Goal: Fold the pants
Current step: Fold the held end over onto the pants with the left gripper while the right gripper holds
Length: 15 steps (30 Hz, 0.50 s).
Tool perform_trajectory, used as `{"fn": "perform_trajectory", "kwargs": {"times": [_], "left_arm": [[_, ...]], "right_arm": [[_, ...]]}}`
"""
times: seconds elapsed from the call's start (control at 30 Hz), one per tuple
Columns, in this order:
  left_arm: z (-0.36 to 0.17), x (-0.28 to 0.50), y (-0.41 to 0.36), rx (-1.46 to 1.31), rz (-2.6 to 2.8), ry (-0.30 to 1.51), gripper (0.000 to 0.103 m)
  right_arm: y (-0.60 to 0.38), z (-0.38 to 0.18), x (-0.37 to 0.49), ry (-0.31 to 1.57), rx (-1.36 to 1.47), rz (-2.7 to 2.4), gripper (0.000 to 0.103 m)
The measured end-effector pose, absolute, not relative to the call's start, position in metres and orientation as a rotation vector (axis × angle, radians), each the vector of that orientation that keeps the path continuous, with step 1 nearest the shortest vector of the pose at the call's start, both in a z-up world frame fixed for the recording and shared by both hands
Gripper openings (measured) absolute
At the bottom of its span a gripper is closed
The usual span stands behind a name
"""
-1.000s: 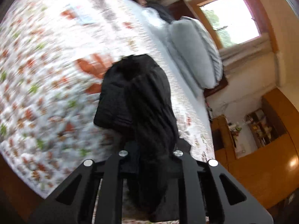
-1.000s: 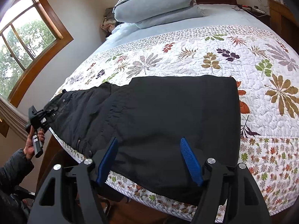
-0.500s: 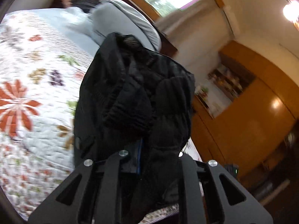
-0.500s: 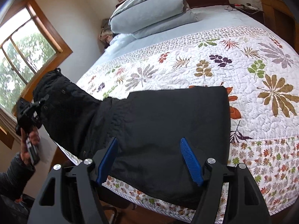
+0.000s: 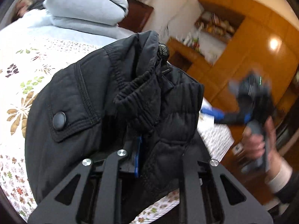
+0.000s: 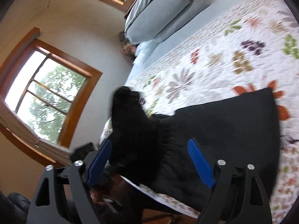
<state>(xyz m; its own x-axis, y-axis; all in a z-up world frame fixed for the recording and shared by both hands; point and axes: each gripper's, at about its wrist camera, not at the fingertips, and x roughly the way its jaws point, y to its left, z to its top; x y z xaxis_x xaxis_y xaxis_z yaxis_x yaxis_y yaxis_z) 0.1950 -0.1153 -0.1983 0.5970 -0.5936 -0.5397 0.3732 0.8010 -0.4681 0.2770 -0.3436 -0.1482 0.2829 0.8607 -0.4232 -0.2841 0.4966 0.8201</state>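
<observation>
Black padded pants (image 6: 224,130) lie on the flowered quilt (image 6: 214,56); the leg end lies flat at the right. My left gripper (image 5: 149,149) is shut on the waistband end of the pants (image 5: 112,102), which is lifted off the bed and bunched over the fingers; a snap button and elastic waist show. In the right wrist view that lifted end (image 6: 130,115) rises at the left. My right gripper (image 6: 149,153) is open with blue pads (image 6: 200,160), above the pants near the bed's front edge; it also shows, blurred, in the left wrist view (image 5: 213,113).
Grey-blue pillows (image 5: 84,5) are stacked at the head of the bed. A window (image 6: 43,93) is in the wall to the left. A wooden cabinet (image 5: 252,43) with shelves stands beyond the bed. The bed edge (image 6: 168,197) is close below my right gripper.
My left gripper has lifted the waistband end off the bed and carried it up and toward the leg end. My right gripper has tilted and stayed open above the pants.
</observation>
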Motion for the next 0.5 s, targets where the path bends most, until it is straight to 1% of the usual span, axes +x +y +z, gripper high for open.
{"fn": "perform_trajectory", "kwargs": {"times": [0.07,0.2,0.3,0.5], "left_arm": [[-0.207,0.196,-0.129,-0.243,-0.572,0.758,0.016],[-0.218,0.199,-0.145,-0.156,-0.562,0.770,0.017],[-0.219,0.202,-0.156,-0.072,-0.556,0.770,0.019],[-0.220,0.197,-0.182,0.076,-0.555,0.761,0.027]], "right_arm": [[-0.331,-0.156,0.285,1.055,0.720,0.851,0.090],[-0.308,-0.180,0.297,1.178,0.730,0.808,0.091],[-0.296,-0.193,0.304,1.214,0.782,0.806,0.091],[-0.272,-0.211,0.314,1.284,0.799,0.793,0.090]]}}
